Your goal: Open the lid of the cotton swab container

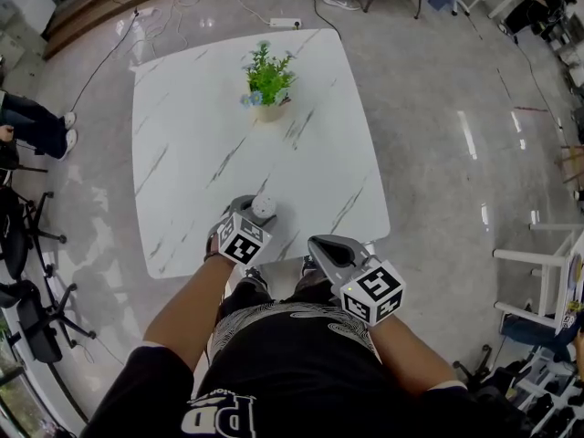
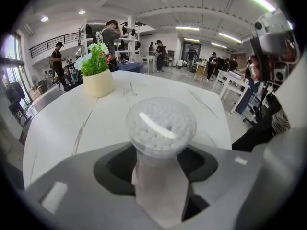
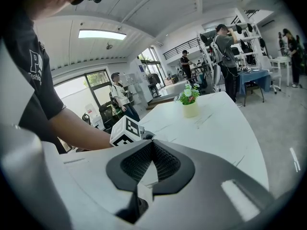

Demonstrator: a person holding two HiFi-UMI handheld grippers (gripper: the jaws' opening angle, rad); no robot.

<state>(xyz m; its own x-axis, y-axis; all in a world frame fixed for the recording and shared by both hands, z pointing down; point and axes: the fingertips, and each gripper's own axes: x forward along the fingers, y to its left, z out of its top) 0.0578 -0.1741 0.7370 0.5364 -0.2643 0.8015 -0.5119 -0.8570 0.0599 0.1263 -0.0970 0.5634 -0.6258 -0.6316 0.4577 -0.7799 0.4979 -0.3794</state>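
Black shirt (image 1: 301, 372) fills the bottom of the frame; just above it, right of centre, the right gripper (image 1: 318, 245) sits at the near edge of the counter (image 1: 201, 153), fingers pressed together on nothing; to its left the left gripper (image 2: 160, 164) reaches over that edge, fingers spread wide either side of the swab container (image 2: 161, 126); the container stands upright on the counter, clear lid closed; a potted plant (image 1: 268, 85) sits upper centre.
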